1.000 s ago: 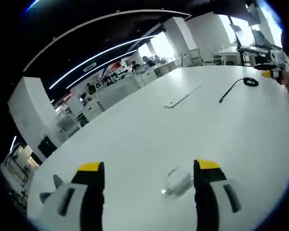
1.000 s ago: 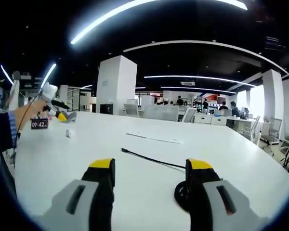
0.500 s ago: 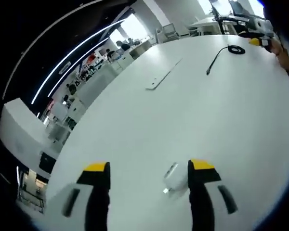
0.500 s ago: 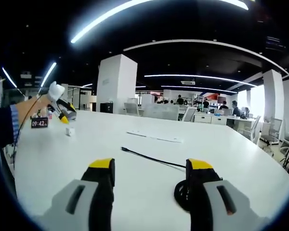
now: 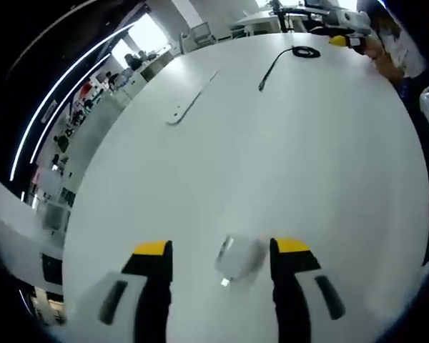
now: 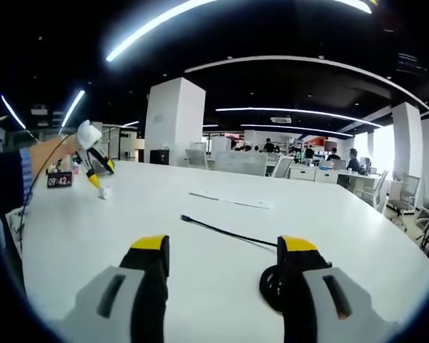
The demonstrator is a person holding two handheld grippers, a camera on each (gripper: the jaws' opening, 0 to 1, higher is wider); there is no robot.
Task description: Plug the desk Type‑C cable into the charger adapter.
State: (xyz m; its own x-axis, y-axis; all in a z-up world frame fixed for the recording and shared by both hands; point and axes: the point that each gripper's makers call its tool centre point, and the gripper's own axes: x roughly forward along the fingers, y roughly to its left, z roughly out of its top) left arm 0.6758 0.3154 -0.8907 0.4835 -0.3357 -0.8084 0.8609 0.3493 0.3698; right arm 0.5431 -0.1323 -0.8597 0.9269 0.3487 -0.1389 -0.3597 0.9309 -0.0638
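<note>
The white charger adapter (image 5: 239, 257) lies on the white table (image 5: 286, 164), between the jaws of my left gripper (image 5: 222, 249) and close to the right jaw. That gripper is open, and neither jaw presses on the adapter. Far across the table lies the black Type-C cable (image 5: 273, 66), its coil next to my right gripper (image 5: 341, 40). In the right gripper view the cable (image 6: 222, 231) runs from its plug end back to a coil behind the right jaw. My right gripper (image 6: 224, 246) is open and holds nothing. My left gripper (image 6: 94, 163) hangs over the adapter (image 6: 104, 191).
A flat white strip (image 6: 230, 201) lies on the table beyond the cable. A small clock with red digits (image 6: 58, 181) stands at the left table edge. A person's sleeve and hand (image 6: 28, 168) hold the left gripper. Desks, chairs and people fill the background.
My left gripper has tipped down over the adapter, which now sits more between the jaws. In the right gripper view it has dropped toward the adapter. The right gripper and cable have not moved.
</note>
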